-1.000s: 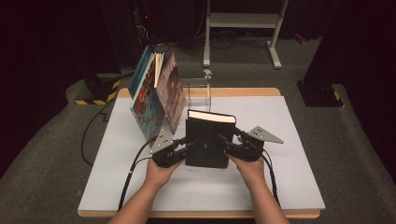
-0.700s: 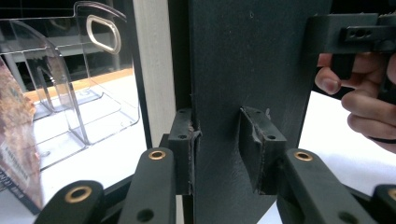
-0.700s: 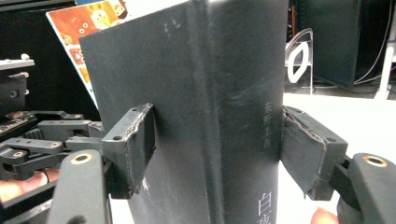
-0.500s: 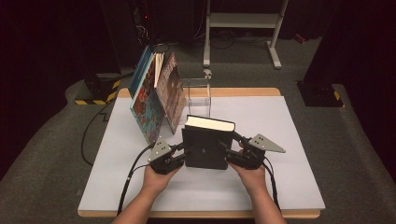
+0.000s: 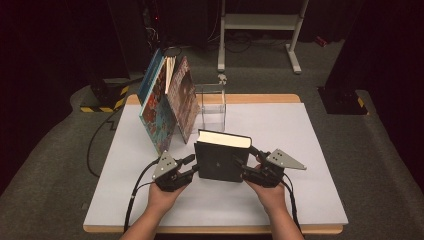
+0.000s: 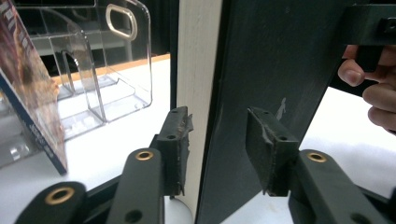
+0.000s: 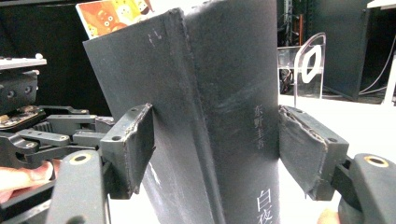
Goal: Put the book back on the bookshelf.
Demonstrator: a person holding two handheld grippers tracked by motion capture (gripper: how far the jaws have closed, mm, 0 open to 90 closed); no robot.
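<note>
- Left gripper [image 5: 189, 165]: black body, grey three-cornered plate on top dotted with small holes, black cable trailing behind.
- Right gripper [image 5: 250, 161]: same black build, grey plate, black cable.
- Jaws: black, brass-ringed screw holes, worn dark pads [image 6: 177, 140].
- Forearms bare, no sleeves.

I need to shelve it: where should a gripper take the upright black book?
Probably across the spine of the black book, low down, coming level from its right side, as the right gripper does. It stands upright, and its stiff covers give the pads two flat, parallel faces.
</note>
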